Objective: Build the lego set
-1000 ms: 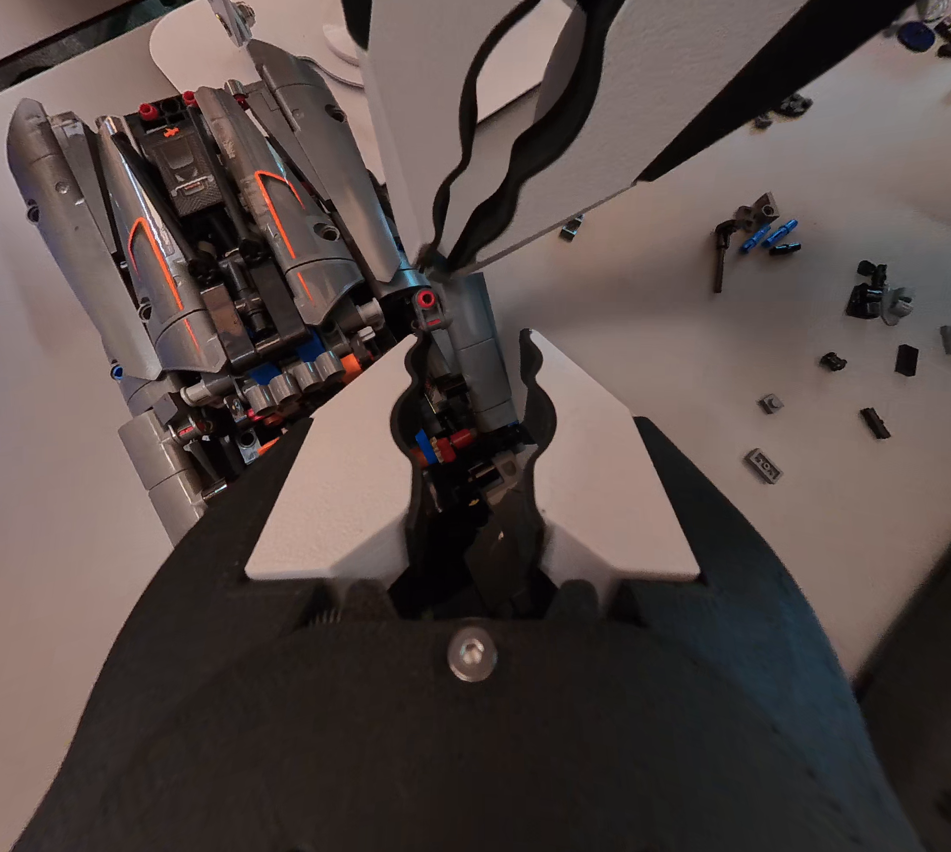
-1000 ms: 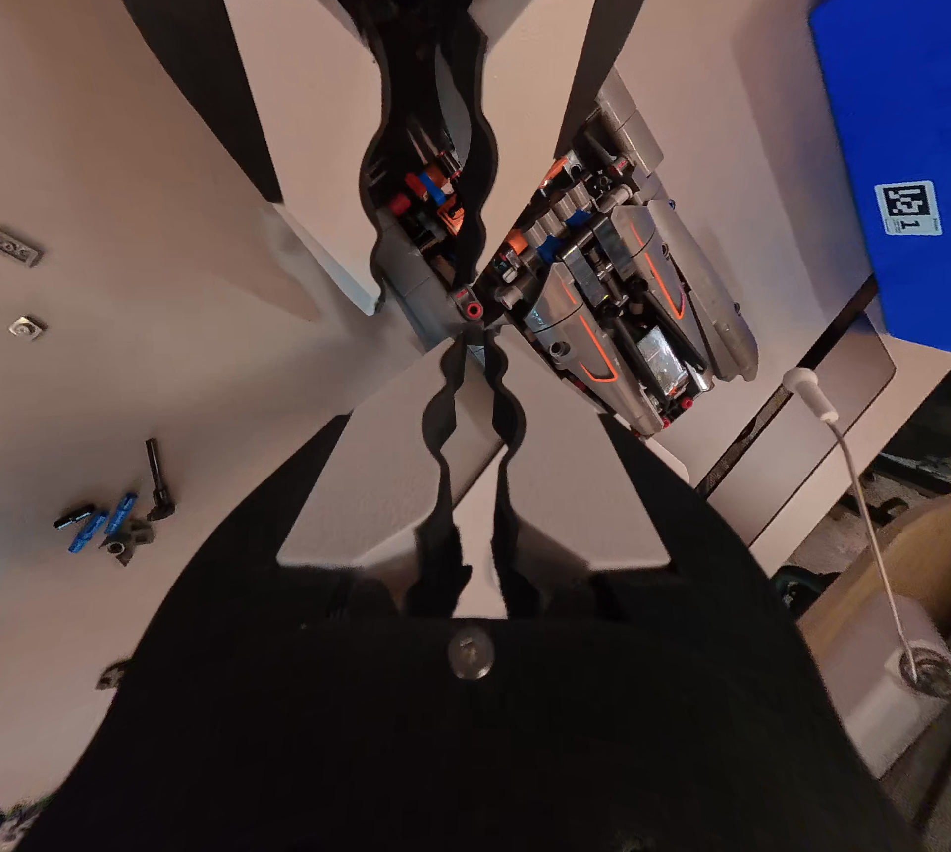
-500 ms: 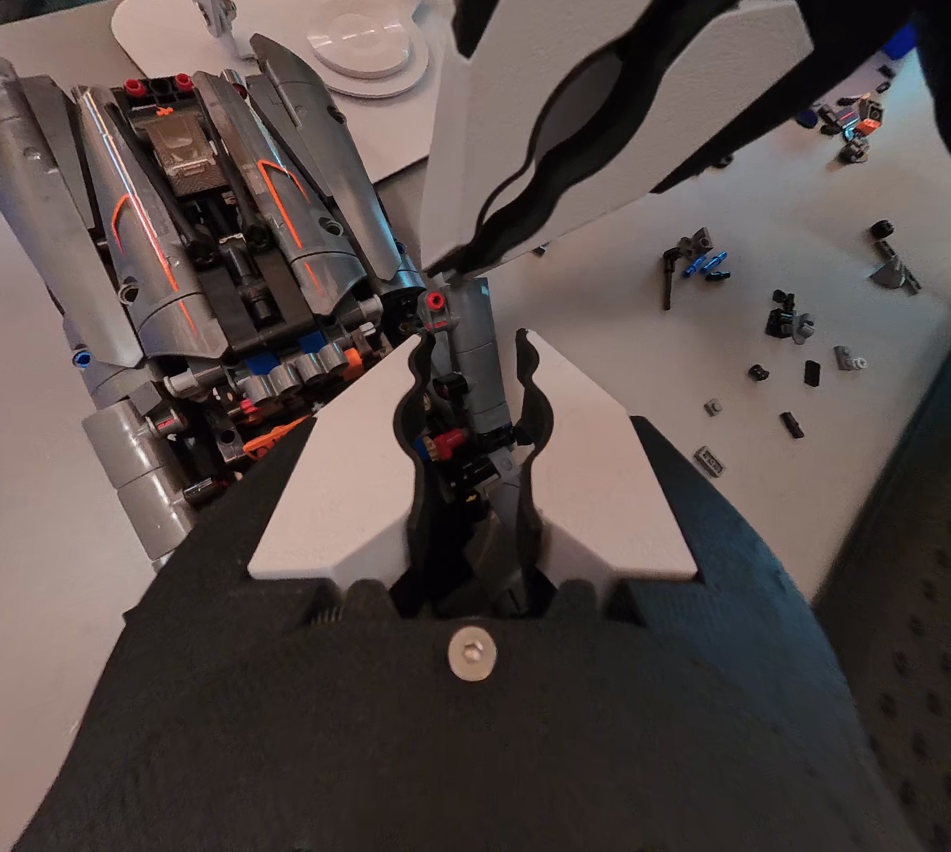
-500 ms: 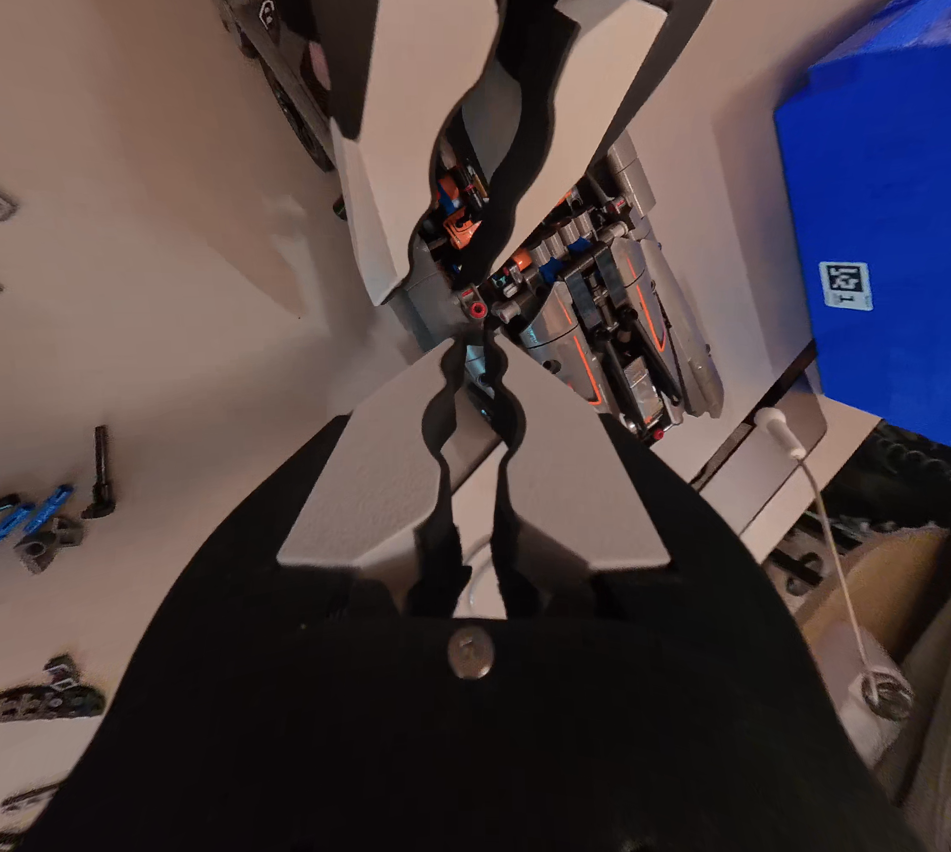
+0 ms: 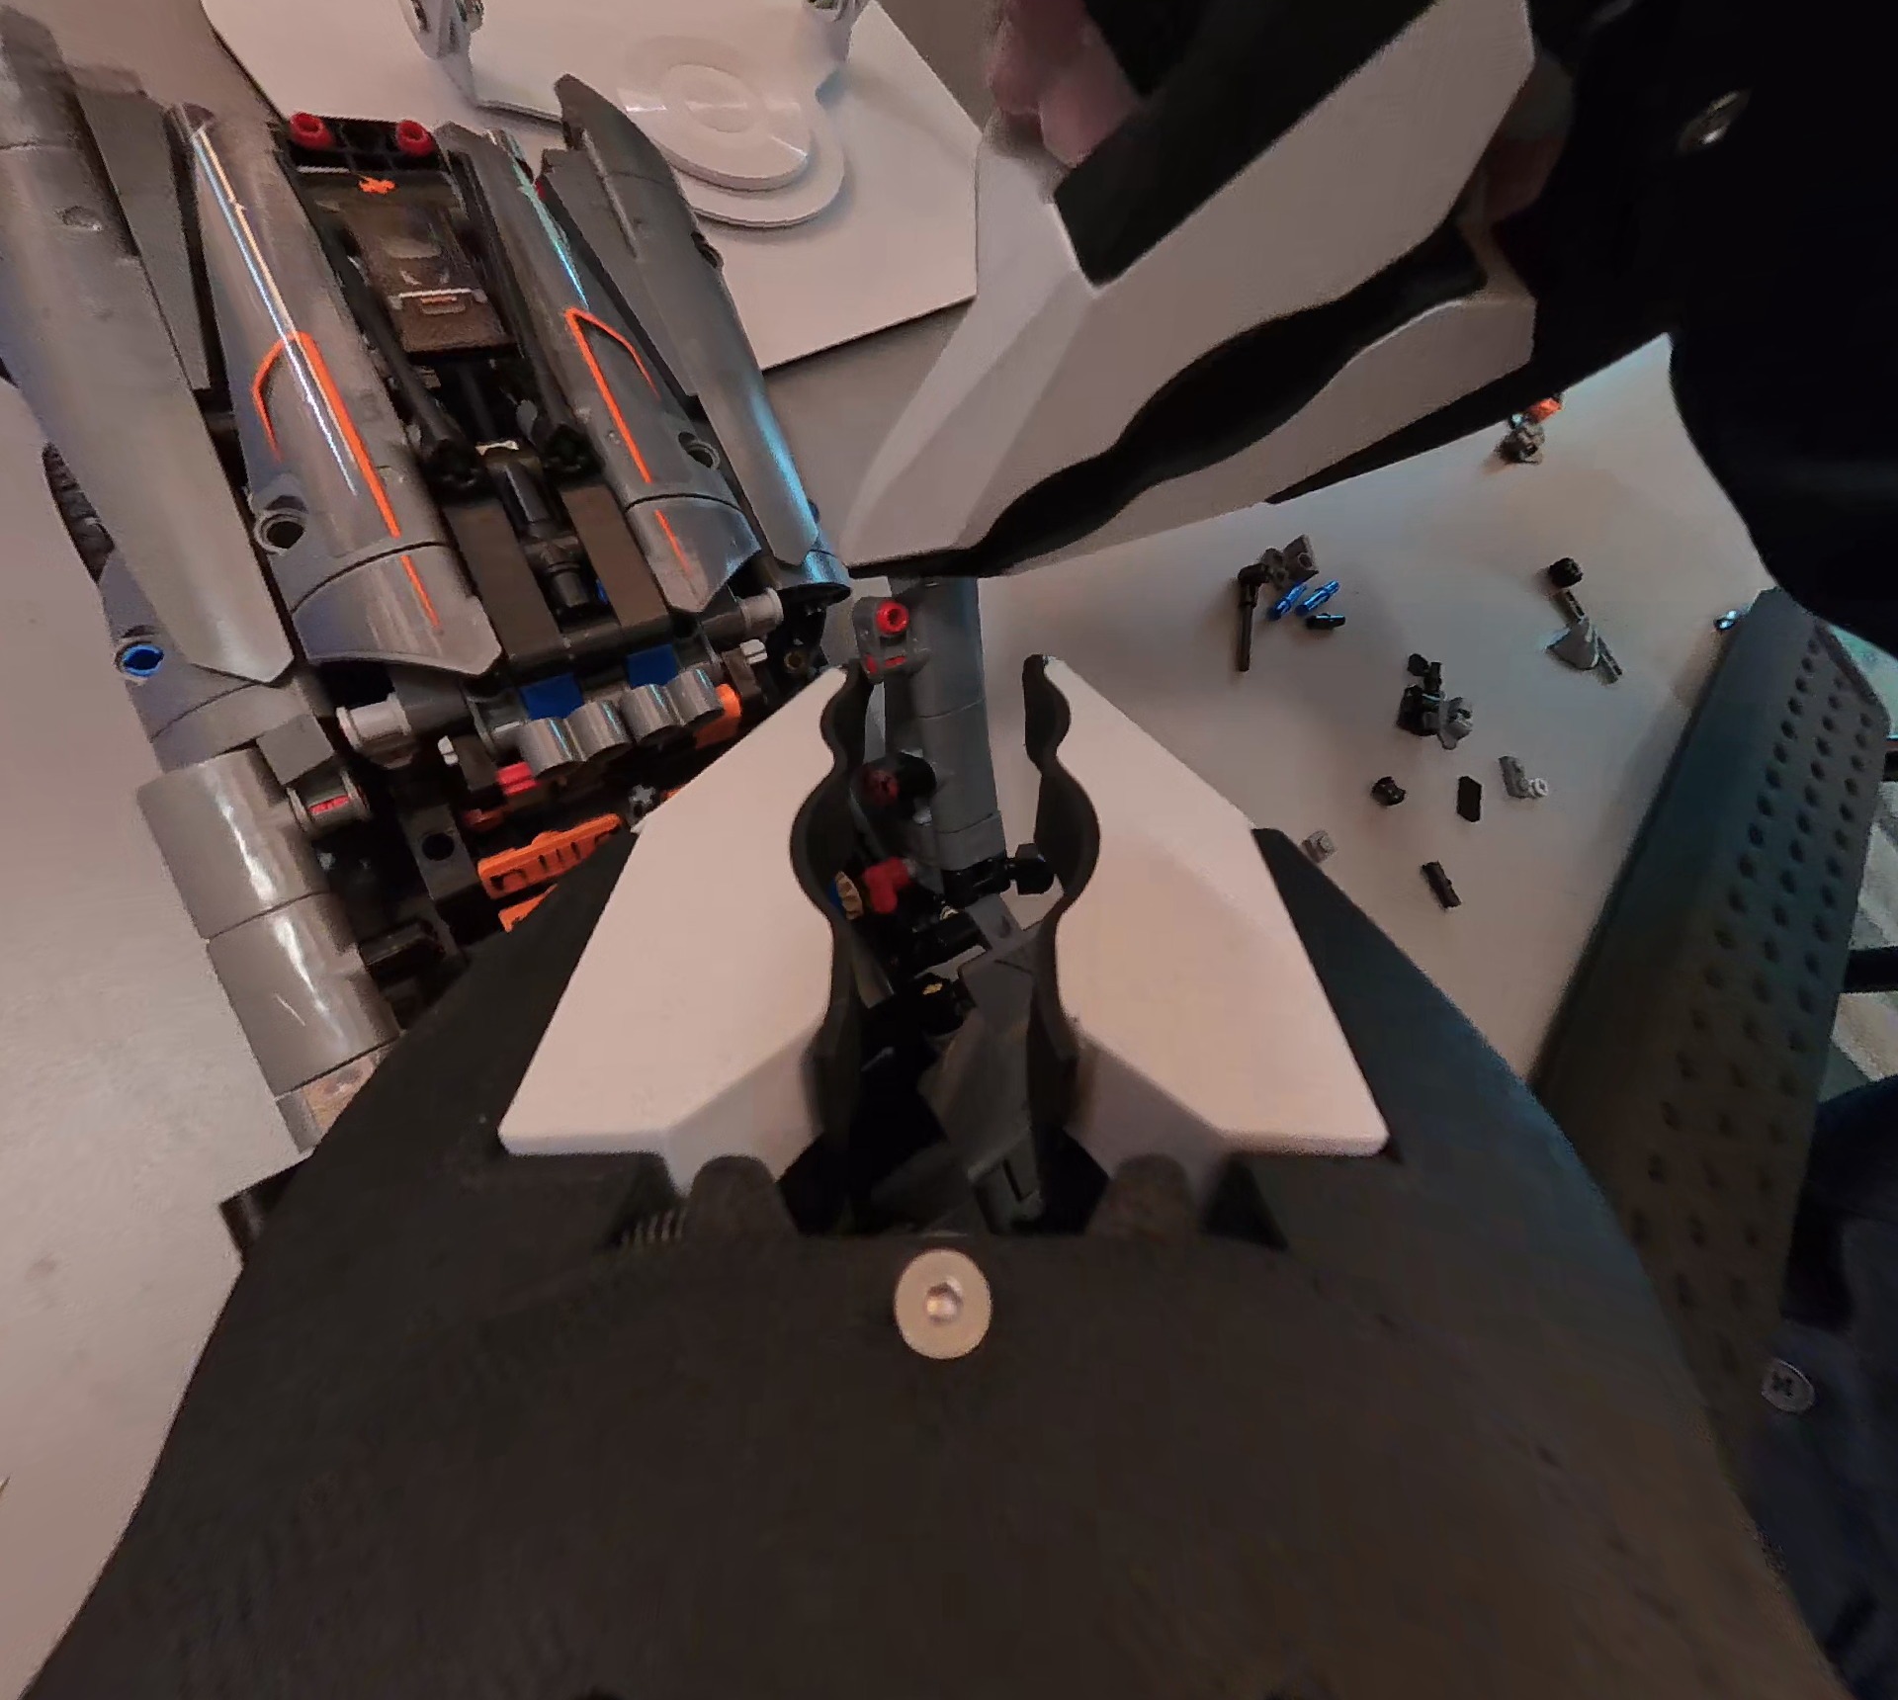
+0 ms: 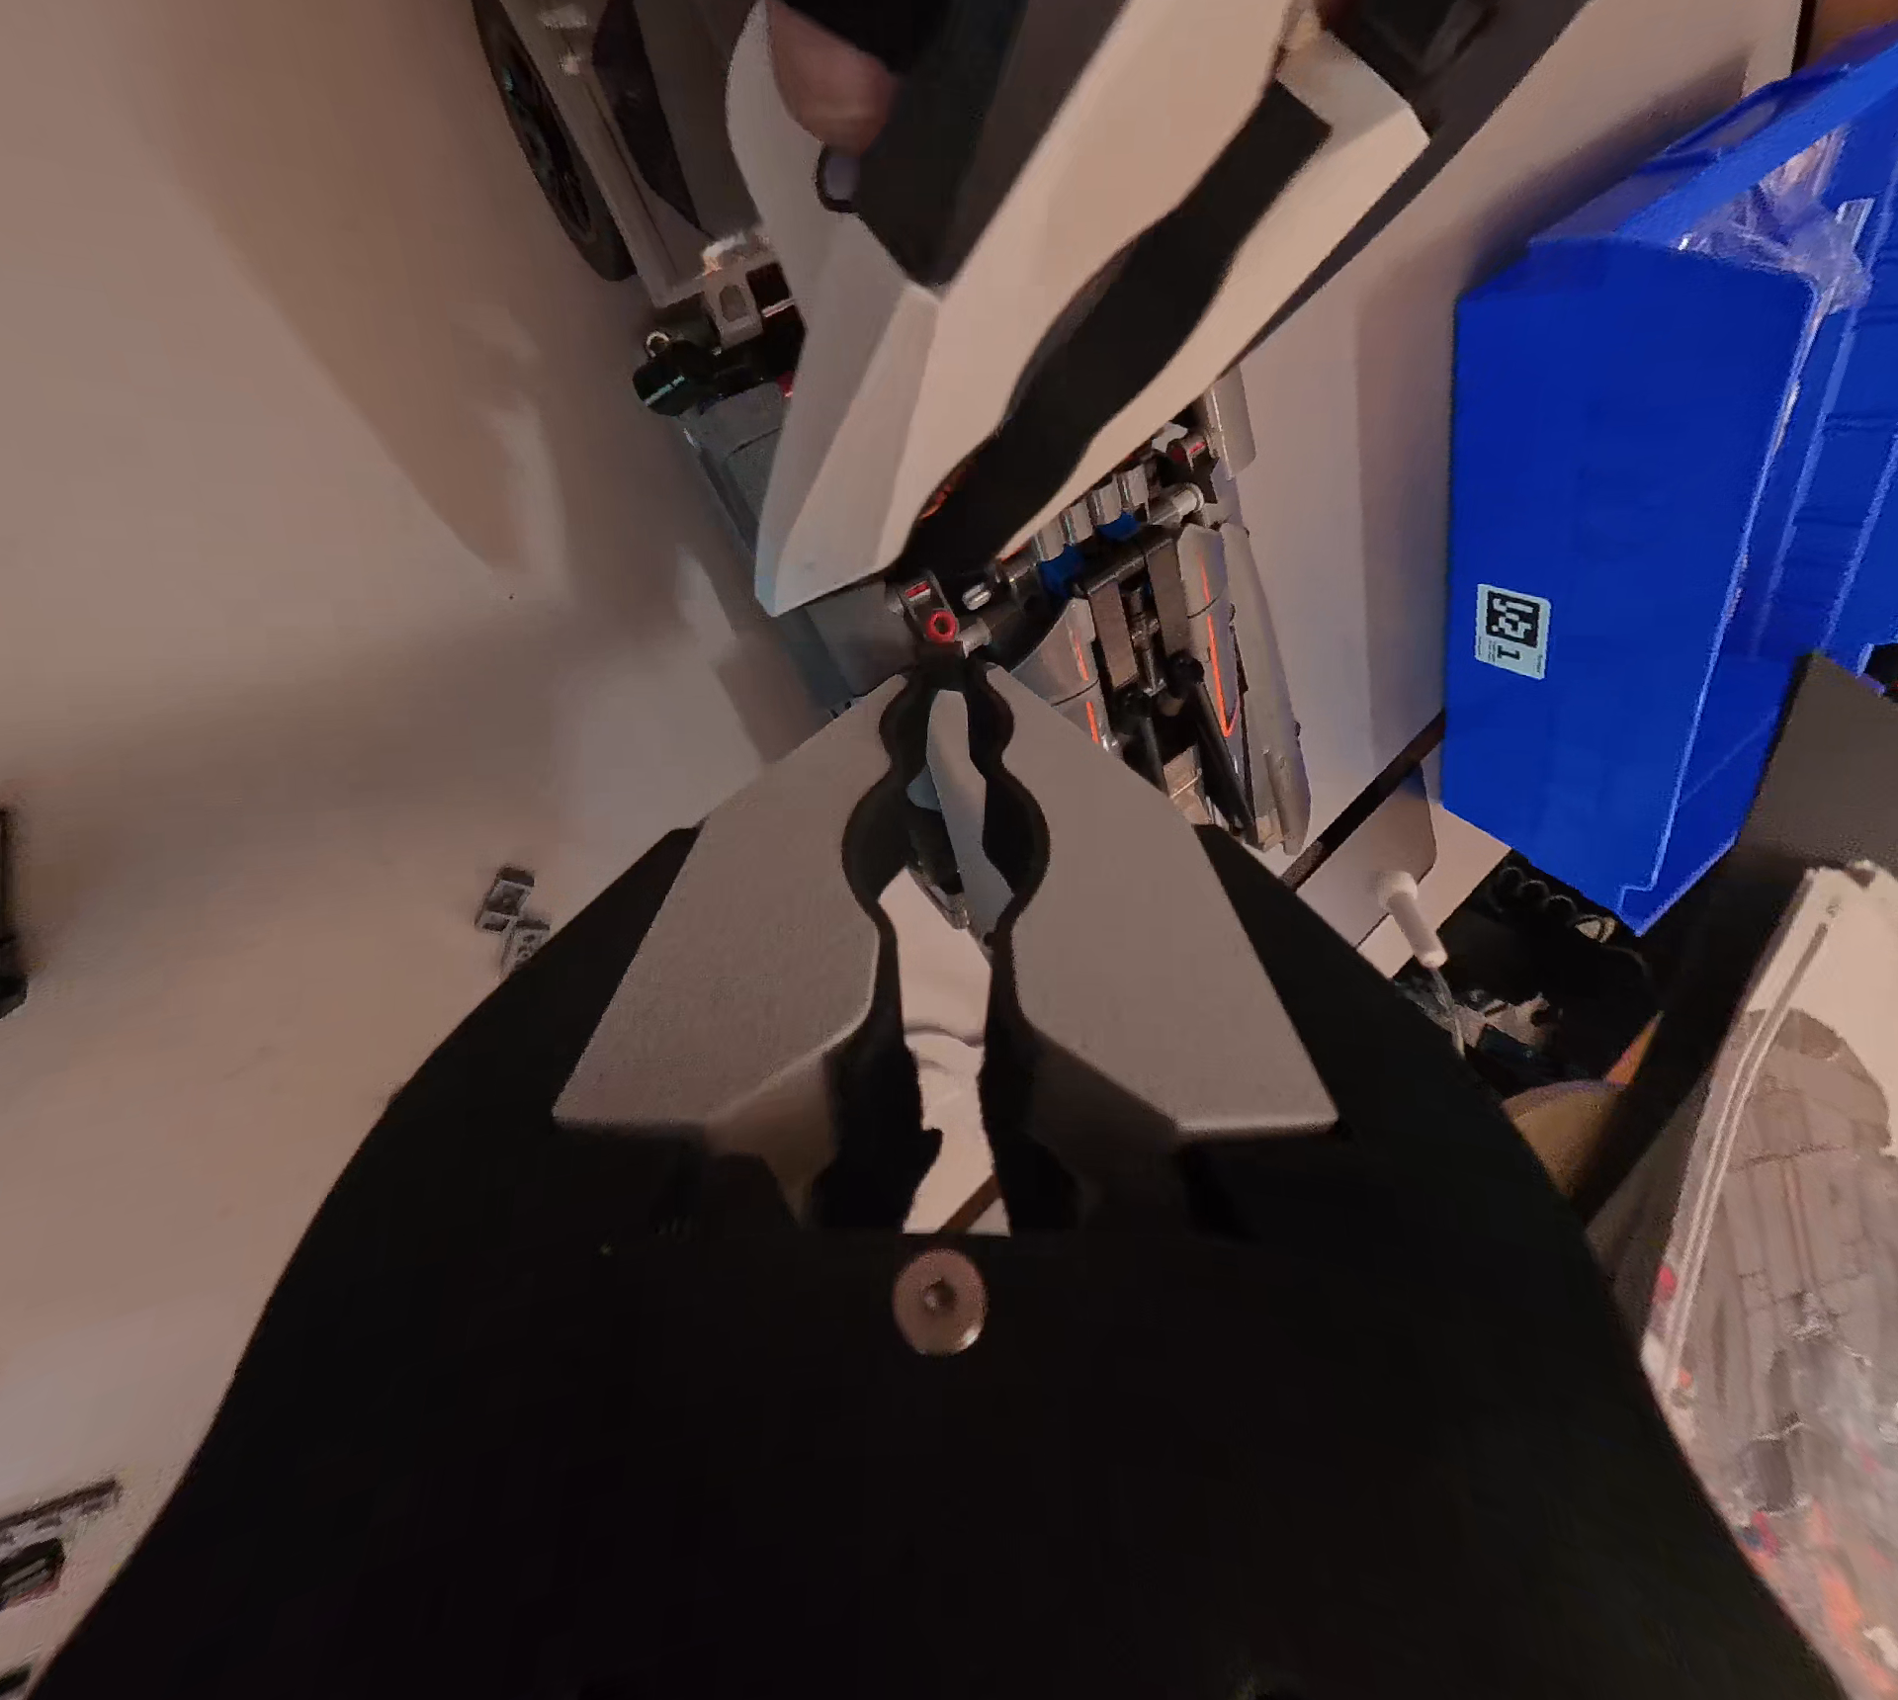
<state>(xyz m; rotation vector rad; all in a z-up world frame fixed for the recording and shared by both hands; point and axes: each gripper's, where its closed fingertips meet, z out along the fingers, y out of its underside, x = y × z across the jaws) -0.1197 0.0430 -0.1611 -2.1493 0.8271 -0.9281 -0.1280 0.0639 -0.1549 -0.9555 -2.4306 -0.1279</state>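
White table (image 5: pixel 1181 685) scattered with small loose pieces (image 5: pixel 1422 706) at right, grey-orange lego model (image 5: pixel 431 460) upper left, left claw (image 5: pixel 940 685) clamped around its grey side section (image 5: pixel 950 706), right claw (image 6: pixel 950 675) pinched on grey connector (image 6: pixel 929 614), blue bin (image 6: pixel 1643 542) right.

We get dim, warm indoor light in both views, w/ the right wrist view darker and its table (image 6: pixel 257 418) tinted pinkish, soft gripper shadows falling across it. Glare streaks run along the grey lego model's panels (image 5: pixel 308 439) in the left wrist view. Wide-angle bending warps the edges, and the far gripper looks motion-blurred in both.
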